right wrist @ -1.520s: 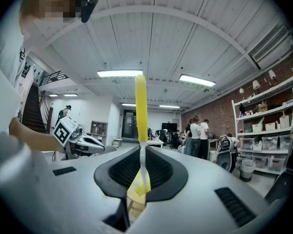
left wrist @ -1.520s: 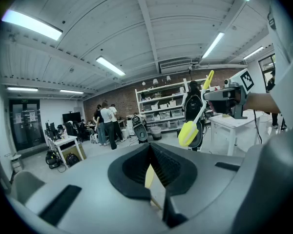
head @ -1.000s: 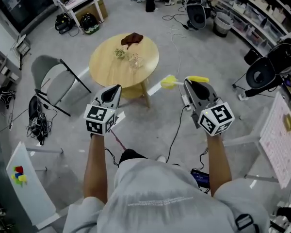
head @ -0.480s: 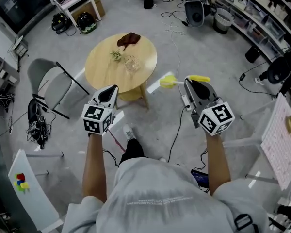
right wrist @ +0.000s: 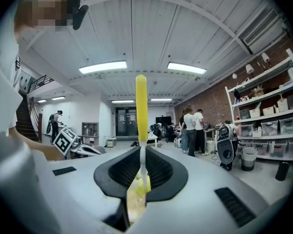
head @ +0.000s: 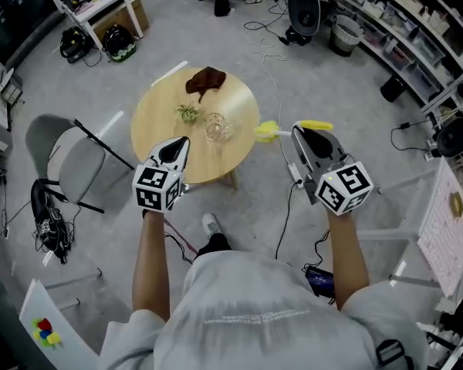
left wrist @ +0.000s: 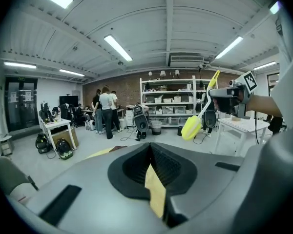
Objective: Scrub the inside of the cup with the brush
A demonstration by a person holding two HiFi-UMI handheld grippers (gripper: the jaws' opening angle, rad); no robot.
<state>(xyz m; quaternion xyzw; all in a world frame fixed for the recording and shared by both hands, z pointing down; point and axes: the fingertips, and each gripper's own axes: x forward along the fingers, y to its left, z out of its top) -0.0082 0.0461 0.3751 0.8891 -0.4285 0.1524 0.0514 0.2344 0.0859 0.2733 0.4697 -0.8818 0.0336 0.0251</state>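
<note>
Cup (head: 216, 127) sits on the round table (head: 150, 118), clear glass, right of centre and toward the side nearer me; a brown cloth (head: 204, 79) lies at the far edge; a small green thing (head: 187, 112) lies just left of the cup and apart from it, too small for me to say what it is.

I have both grippers held out in front of me, apart from the cup; neither touches it.

My right gripper (head: 305, 133) is clamped on the brush (head: 267, 131); in the right gripper view the jaws pinch its thin white stem, and the yellow handle (right wrist: 141, 106) sticks out beyond them; from the head view the brush lies crosswise, its yellow head showing just off the table's right rim.

My left gripper (head: 179, 146) is closed tight with nothing in it; in the left gripper view the pads meet along one line, a strip of yellowish tape on one of them; from the head view its tip shows over the table's near rim. That same view catches the right gripper off to the side, brush head lower than handle.

A folding chair (head: 73, 156) stands left of the table; people (left wrist: 106, 112) stand near the shelves (left wrist: 173, 101) at the room's far end.
</note>
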